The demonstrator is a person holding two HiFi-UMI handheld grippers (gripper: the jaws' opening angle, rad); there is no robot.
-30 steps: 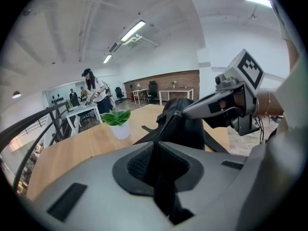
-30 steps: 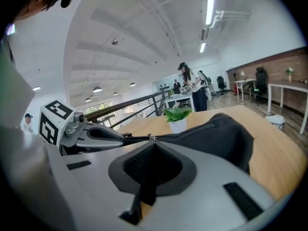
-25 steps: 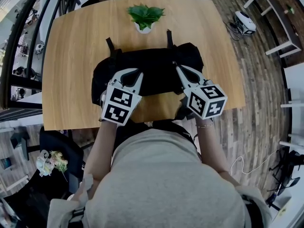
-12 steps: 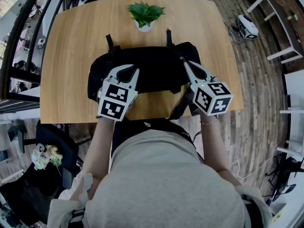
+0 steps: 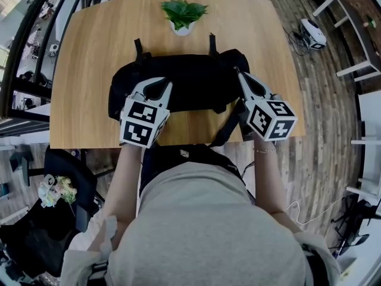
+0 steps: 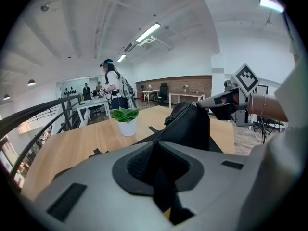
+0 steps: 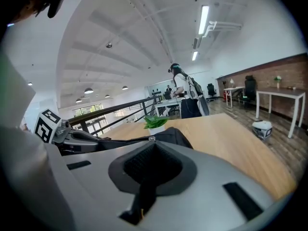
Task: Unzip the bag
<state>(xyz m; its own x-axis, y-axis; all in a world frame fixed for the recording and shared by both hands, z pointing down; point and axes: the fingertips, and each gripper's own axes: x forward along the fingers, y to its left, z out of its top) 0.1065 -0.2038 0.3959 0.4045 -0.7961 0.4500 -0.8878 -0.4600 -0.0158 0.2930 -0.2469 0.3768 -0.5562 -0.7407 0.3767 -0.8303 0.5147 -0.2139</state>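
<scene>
A black bag [image 5: 193,88] lies across the middle of the wooden table [image 5: 89,58]. My left gripper [image 5: 156,86] is on the bag's left part, shut on a fold of its black fabric [image 6: 190,126]; in the left gripper view that gripper [image 6: 157,144] has the cloth running straight out from its tips. At the bag's right end my right gripper [image 5: 240,74] is shut on the small metal zipper pull [image 7: 151,139], just ahead of the gripper [image 7: 153,147]. The zip line between the two grippers is taut. Each gripper shows in the other's view.
A potted green plant [image 5: 183,15] stands behind the bag at the table's far edge. A bag strap [image 5: 225,130] hangs over the near edge. A white device [image 5: 314,33] lies on the floor to the right. A railing [image 5: 24,52] runs along the left.
My right gripper has slid to the right along the top of the bag to its right end. The left gripper has stayed on the bag's left part.
</scene>
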